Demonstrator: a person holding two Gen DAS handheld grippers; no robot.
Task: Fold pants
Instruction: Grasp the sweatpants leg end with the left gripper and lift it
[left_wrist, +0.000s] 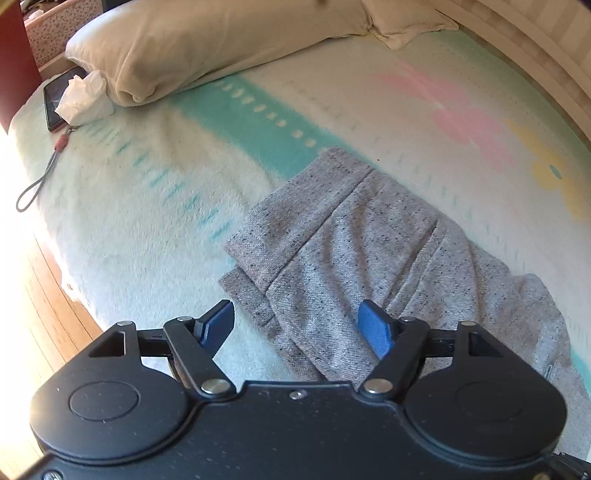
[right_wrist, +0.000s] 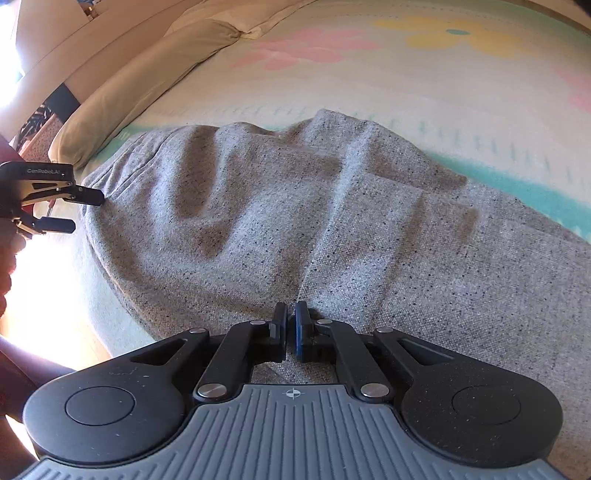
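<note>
Pants (left_wrist: 354, 236) of speckled grey knit lie partly folded on the bed's pastel blanket (left_wrist: 155, 206), on the side away from the tan pillow (left_wrist: 207, 48) and close to the blanket's near edge. Their long axis runs across both wrist views, from a blunt folded end on the pillow side out past the right of the frame, where the rest of the cloth bunches.

The left gripper (left_wrist: 301, 326) hangs over that folded end with its blue fingers (left_wrist: 375, 328) spread wide. One finger stands above the cloth and the other above bare blanket just beside the edge, so the hem sits between them but nothing is pinched. In the right wrist view the same gripper (right_wrist: 70, 212) shows at the far left, its tips right at the cloth's edge; whether they touch it I cannot tell.

The right gripper (right_wrist: 290, 325) has its jaws together, nearly touching, directly above the middle of the pants, farther from the pillow. A crease rises toward the tips, yet whether any cloth is caught in them cannot be made out.

Judging by this, the left gripper is the nearer to the free end, and the next fold likely depends on it closing on that edge and carrying it along the long axis.
</note>
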